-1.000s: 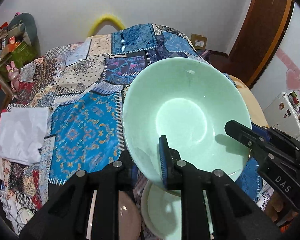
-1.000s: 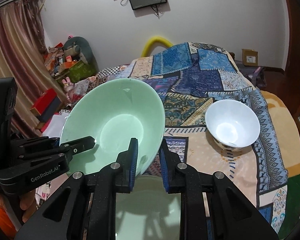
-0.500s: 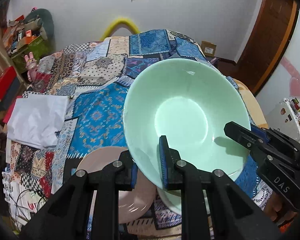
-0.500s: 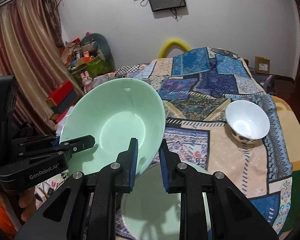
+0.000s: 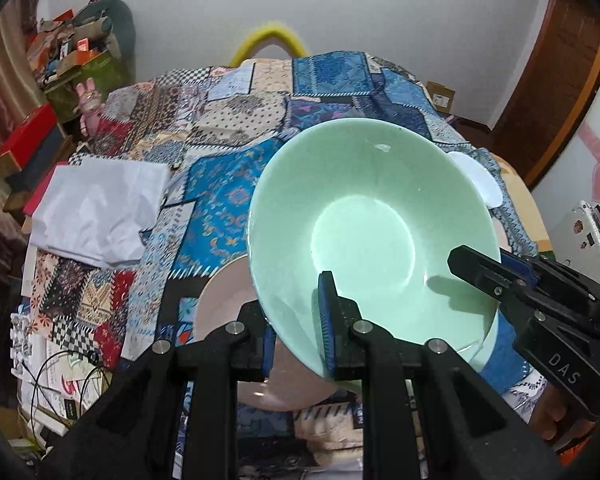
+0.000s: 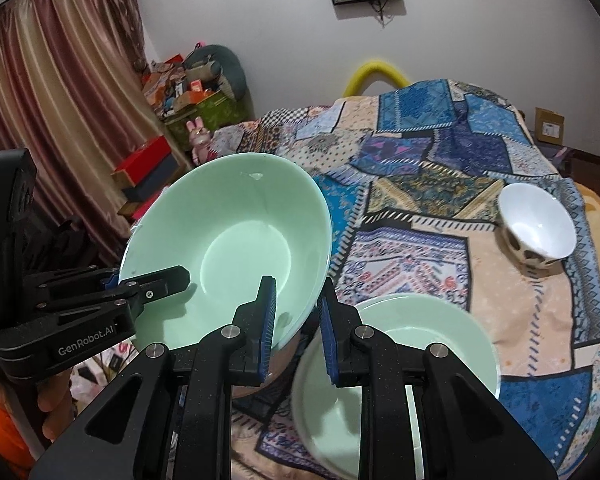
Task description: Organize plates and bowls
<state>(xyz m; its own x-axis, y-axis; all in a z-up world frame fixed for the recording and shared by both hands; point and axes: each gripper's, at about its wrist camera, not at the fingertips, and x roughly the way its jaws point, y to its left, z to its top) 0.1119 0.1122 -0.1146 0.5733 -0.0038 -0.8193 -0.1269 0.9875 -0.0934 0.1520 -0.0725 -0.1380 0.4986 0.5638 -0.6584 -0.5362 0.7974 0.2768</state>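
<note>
Both grippers stayed clamped on the green bowl [image 5: 370,232], left gripper [image 5: 296,322] and right gripper [image 6: 296,320] each pinching its rim, bowl raised higher than a second ago. Pink plate [image 5: 224,304] now showed below left jaws; green plate [image 6: 420,340] and white bowl [image 6: 536,226] now sat farther beyond right jaws.

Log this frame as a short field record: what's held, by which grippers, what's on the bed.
held item: large green bowl, lifted and tilted
left gripper: shut on the bowl's near rim
right gripper: shut on the bowl's rim, at another spot
below the bowl: pink plate and green plate lying on the patchwork bedspread
farther off: small white bowl, upright on the bedspread, untouched
other: folded white cloth at the bed's left edge
</note>
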